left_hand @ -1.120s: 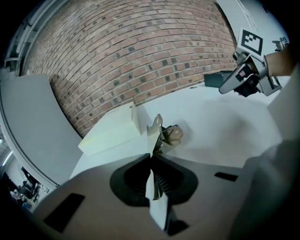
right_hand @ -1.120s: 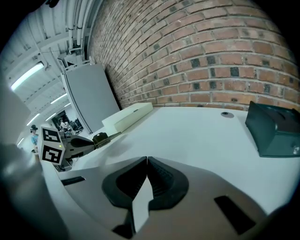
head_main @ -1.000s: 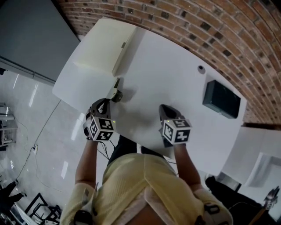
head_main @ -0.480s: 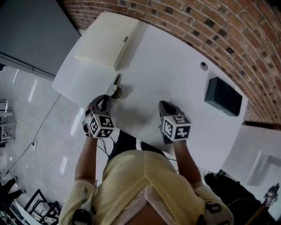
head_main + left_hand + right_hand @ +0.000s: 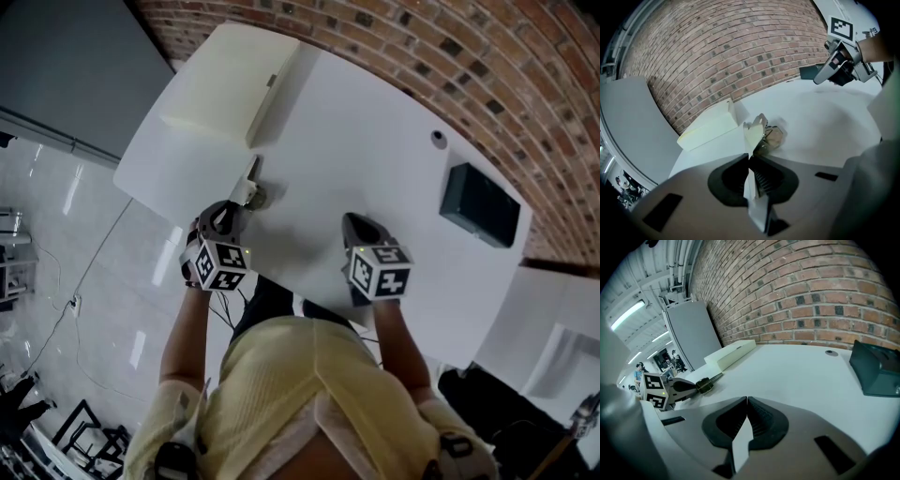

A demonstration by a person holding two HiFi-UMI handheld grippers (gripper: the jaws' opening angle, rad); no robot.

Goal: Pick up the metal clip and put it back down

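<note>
While near the table edge [image 5: 157,194], left tongs [image 5: 750,157] loosening on the metal clip [image 5: 770,138], right tongs [image 5: 746,402] pressed together, bare tabletop [image 5: 298,217] between.

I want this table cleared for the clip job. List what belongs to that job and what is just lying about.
Job:
metal clip
left gripper, jaws just opening slightly, the clip's handle between their tips

Lying about:
cream box
dark box
small round fitting
right gripper, shut, empty
</note>
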